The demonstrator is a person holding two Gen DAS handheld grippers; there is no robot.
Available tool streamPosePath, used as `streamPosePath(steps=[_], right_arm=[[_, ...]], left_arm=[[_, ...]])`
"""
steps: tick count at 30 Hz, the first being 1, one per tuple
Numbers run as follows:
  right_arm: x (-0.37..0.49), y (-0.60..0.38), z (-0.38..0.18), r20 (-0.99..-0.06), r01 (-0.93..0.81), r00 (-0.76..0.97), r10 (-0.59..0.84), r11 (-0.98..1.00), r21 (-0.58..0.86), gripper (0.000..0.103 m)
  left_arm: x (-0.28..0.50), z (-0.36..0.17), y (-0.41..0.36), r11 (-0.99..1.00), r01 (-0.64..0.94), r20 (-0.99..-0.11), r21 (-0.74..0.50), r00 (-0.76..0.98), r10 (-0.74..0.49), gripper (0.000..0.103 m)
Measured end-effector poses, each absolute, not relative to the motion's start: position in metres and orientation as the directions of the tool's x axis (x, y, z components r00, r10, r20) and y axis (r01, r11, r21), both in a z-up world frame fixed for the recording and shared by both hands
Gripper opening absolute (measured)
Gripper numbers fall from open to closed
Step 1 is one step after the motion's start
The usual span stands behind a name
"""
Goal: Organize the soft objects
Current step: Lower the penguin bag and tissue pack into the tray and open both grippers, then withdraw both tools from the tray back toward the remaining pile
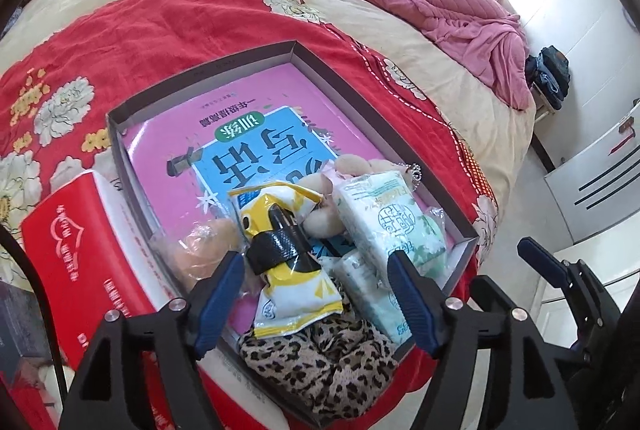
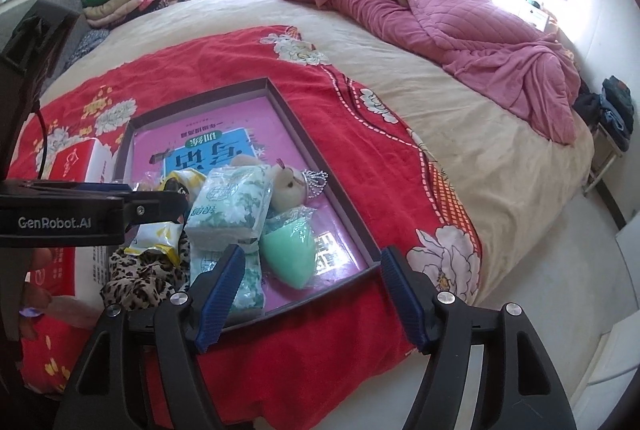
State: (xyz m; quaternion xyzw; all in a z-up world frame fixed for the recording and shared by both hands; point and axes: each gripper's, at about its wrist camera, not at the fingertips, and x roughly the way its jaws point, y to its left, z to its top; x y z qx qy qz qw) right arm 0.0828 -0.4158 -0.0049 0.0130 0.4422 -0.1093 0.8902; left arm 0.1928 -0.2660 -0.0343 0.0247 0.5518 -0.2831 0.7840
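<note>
A shallow dark box [image 1: 320, 68] lies on a red flowered blanket [image 1: 160, 26] on the bed, with a pink book [image 1: 248, 118] flat on its floor. Soft things are piled at its near end: a yellow and white packet [image 1: 296, 294], two packs of tissues [image 1: 388, 218], a small plush bear [image 2: 288, 186] with a silver crown, a green pouch [image 2: 290, 250] and a leopard-print cloth [image 1: 320, 362] hanging over the near edge.

The left gripper [image 1: 316, 294] hangs over this pile with its jaws standing wide; the packet lies between them, and the pads do not press on it. The right gripper [image 2: 312, 294] hovers at the near right corner of the box, its jaws also apart and holding nothing. A red tissue box [image 1: 76, 258] sits just beside the box on its left. A pink quilt [image 2: 460, 34] is bunched at the far side of the bed.
</note>
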Motion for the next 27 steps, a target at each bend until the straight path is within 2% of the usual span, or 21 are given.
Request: streamPosePath(steps=[5, 9, 27], right_arm=[[0.079, -0.415, 0.002, -0.779, 0.219, 0.596, -0.193, 0.973, -0.073, 0.073], [0.076, -0.414, 0.009, -0.770, 0.227, 0.606, -0.200, 0.971, -0.073, 0.073], [0.057, -0.403, 0.047, -0.715, 0.269, 0.655, -0.244, 0.960, -0.081, 0.076]], left_arm=[[0.186, -0.021, -0.259, 0.842, 0.470, -0.870, -0.265, 0.261, -0.419, 0.078], [0.181, -0.010, -0.253, 0.851, 0.462, -0.863, -0.250, 0.292, -0.412, 0.087], [0.146, 0.039, -0.217, 0.886, 0.427, -0.831, -0.180, 0.416, -0.369, 0.087]])
